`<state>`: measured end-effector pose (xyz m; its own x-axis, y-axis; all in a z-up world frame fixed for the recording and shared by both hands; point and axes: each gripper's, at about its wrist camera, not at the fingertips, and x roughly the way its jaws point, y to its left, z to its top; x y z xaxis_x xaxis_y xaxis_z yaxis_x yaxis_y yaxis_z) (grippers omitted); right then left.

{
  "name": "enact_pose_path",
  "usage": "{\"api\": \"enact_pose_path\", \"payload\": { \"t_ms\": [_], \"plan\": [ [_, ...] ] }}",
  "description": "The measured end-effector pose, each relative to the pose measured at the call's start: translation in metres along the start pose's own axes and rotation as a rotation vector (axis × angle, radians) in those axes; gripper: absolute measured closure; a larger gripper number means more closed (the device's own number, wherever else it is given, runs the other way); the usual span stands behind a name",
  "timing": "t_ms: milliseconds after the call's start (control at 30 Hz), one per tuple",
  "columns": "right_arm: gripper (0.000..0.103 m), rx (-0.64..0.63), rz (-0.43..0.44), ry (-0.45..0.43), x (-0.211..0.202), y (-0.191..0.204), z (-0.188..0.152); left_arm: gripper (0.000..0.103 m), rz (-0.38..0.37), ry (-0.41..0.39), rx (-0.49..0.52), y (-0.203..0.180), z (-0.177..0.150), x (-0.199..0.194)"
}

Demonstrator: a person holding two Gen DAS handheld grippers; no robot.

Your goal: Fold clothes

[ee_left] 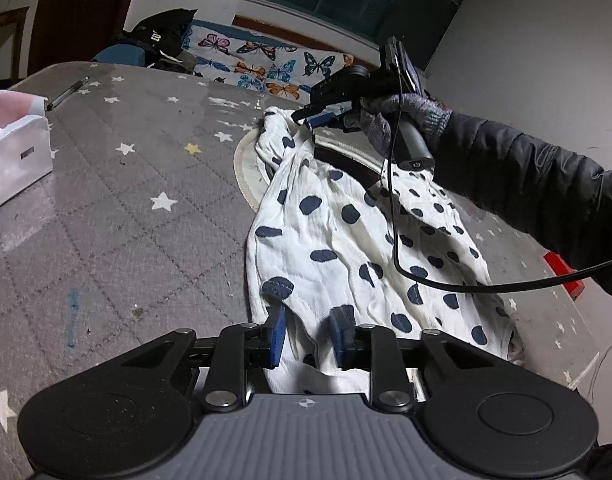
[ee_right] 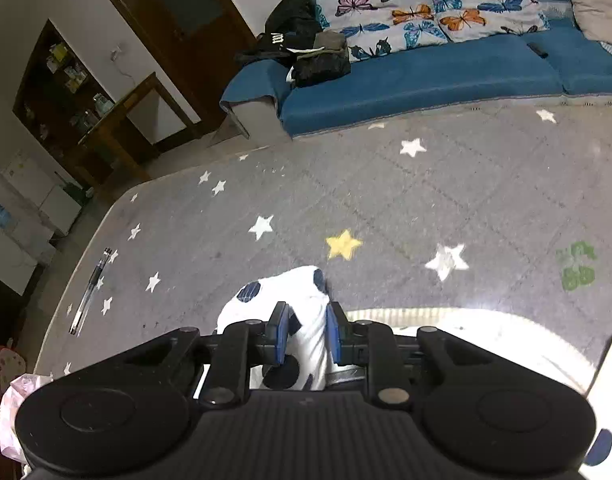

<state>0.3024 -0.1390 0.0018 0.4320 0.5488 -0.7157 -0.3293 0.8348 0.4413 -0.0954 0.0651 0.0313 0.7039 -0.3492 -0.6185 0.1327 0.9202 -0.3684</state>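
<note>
So the left gripper (ee_left: 306, 334) has its blue pads on either side of a bunched fold of the spotted garment (ee_left: 346, 240), and from its own camera the cloth fills the gap between them, so it looks clamped on the near edge. The right gripper (ee_right: 308, 336) is the same deal: pads pinched tight on a wad of the white-and-navy fabric (ee_right: 289, 300), which pokes up past the fingertips.

From the left view you can see the right gripper (ee_left: 306, 118) out at the far end of the garment, held in a gloved hand (ee_left: 402, 120) with a dark puffy sleeve (ee_left: 526, 184) behind it and a black cable (ee_left: 394, 208) drooping across the cloth. The garment lies stretched between the two grippers, wrinkled, partly over a round cream-edged mat (ee_left: 245, 172).

All of it sits on a grey quilted cover with stars (ee_left: 125, 200). A pen (ee_left: 67, 94) lies near the far left edge, a white box (ee_left: 17, 156) beside it. Blue sofa (ee_right: 426, 76) with butterfly cushions (ee_right: 426, 12) sits beyond.
</note>
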Motion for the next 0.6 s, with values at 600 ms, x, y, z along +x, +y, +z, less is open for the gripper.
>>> {"api": "enact_pose_path", "payload": {
  "t_ms": [600],
  "plan": [
    [0.1,-0.007,-0.023,-0.258,-0.083,0.042,0.019,0.101,-0.013,-0.082,0.006,-0.005,-0.005,-0.02]
  ]
}}
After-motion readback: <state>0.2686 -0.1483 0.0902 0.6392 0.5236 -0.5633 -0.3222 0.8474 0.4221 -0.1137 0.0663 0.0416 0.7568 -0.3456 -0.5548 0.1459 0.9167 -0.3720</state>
